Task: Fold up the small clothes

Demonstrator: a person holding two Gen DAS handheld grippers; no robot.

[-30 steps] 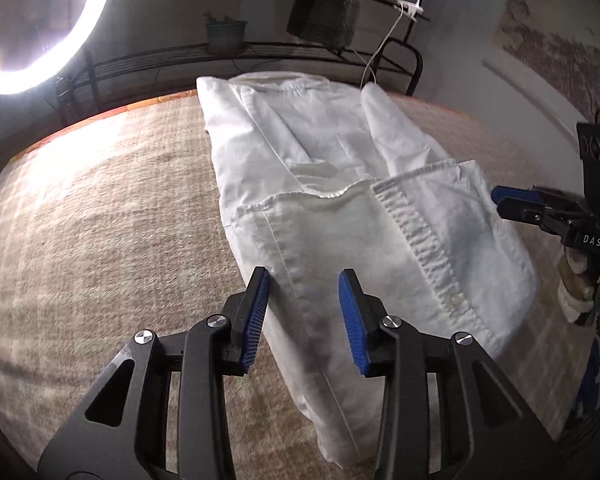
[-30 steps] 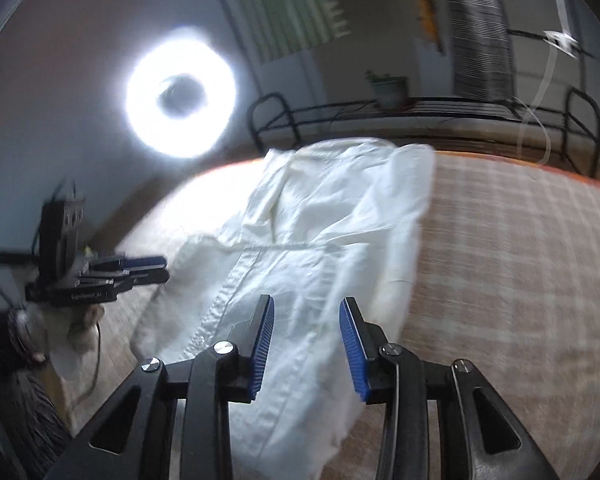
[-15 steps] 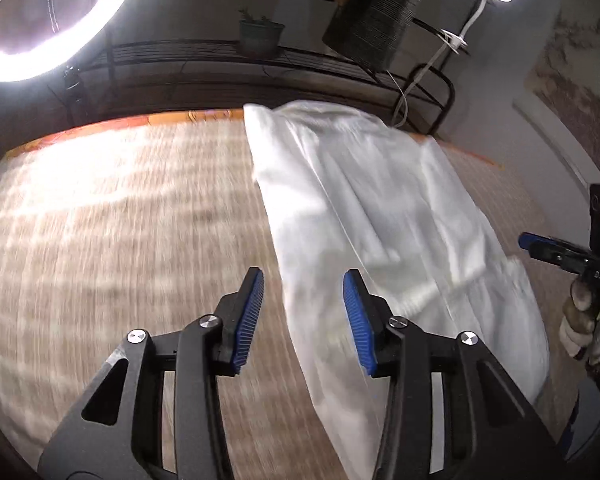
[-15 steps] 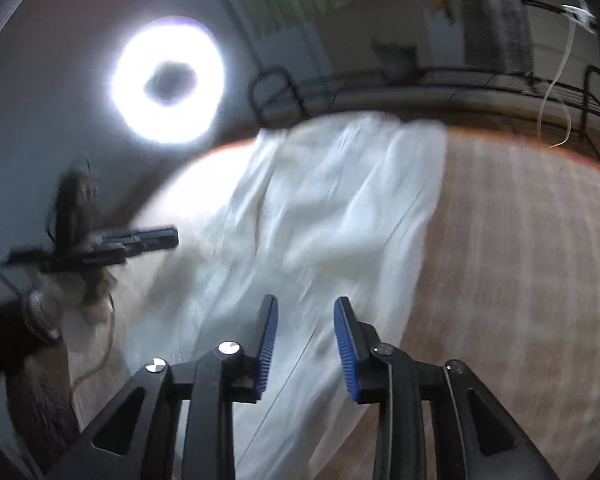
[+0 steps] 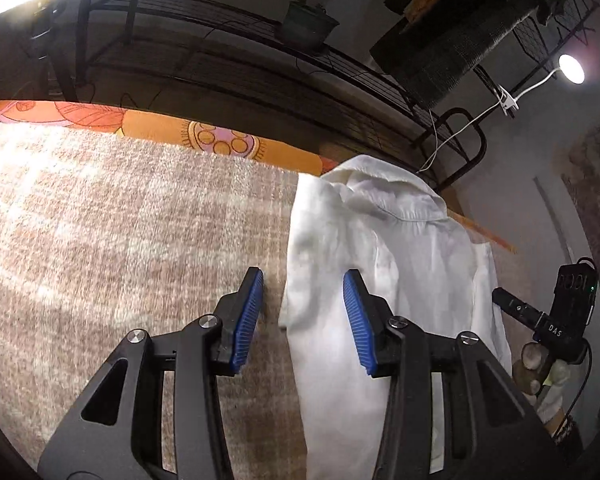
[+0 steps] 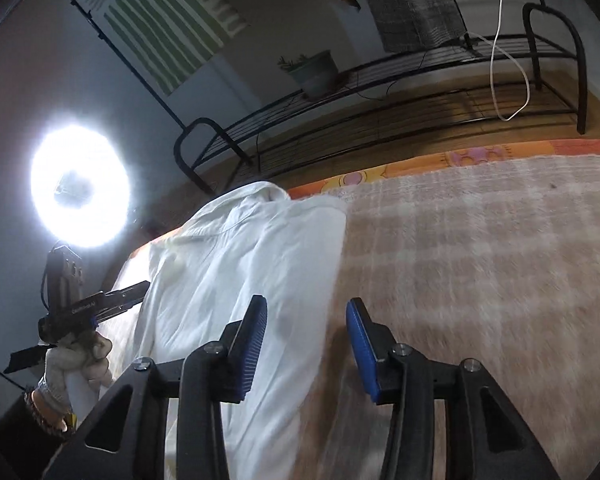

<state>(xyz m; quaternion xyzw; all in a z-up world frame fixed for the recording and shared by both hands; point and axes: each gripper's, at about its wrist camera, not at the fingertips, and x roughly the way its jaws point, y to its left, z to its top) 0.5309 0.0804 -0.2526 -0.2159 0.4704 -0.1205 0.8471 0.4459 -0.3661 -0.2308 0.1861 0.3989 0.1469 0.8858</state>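
Shirt [image 5: 412, 280] lies long on blanket [image 5: 120, 240]. L gripper [image 5: 304, 316] part-open, empty; R gripper [image 6: 306, 340] opening, nothing gripped, both over shirt edges.

White shirt [image 5: 400, 264] on plaid blanket [image 5: 120, 240]

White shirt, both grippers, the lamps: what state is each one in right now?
White cotton shirt: lying folded lengthwise on the checked blanket, collar at the far end.
Left gripper: open, holding nothing.
Right gripper: jaws opening, holding nothing.
Ring light: on.
Small clip lamp: on.
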